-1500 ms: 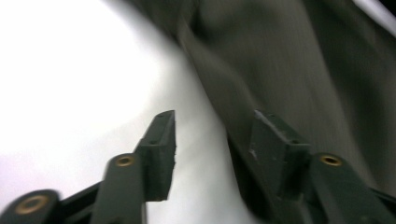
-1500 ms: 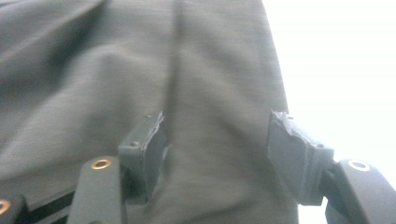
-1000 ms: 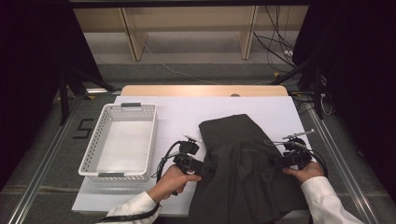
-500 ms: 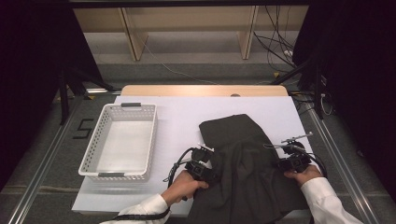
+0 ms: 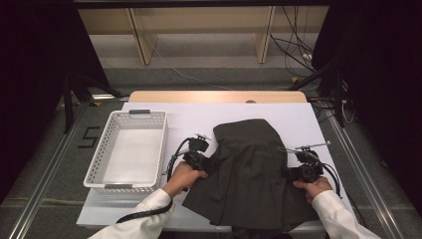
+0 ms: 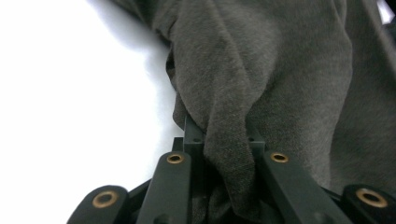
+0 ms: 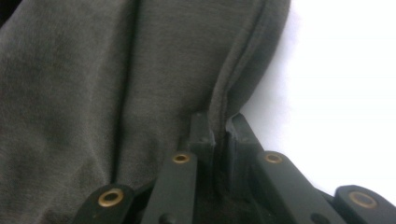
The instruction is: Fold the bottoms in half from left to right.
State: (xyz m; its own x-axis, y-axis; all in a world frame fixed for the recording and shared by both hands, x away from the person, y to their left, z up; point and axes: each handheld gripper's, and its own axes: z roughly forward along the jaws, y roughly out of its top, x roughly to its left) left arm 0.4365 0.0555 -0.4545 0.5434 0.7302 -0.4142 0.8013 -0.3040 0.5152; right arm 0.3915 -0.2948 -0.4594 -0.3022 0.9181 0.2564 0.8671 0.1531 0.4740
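Dark cloth (image 5: 254,169) lies on your white tabletop (image 5: 199,117), right of the basket (image 5: 128,149). Your left tongs (image 5: 213,164) have just closed on its left edge. Your right tongs (image 5: 290,173) have just closed on its right edge.

One camera above you, one riding on each hand-held gripper.

Your high view looks forward and down on the whole desk (image 5: 298,119) from your side. Each gripper view sits very close, looking along its own jaws at the dark cloth (image 5: 249,169) and white desk top, which all three views share.
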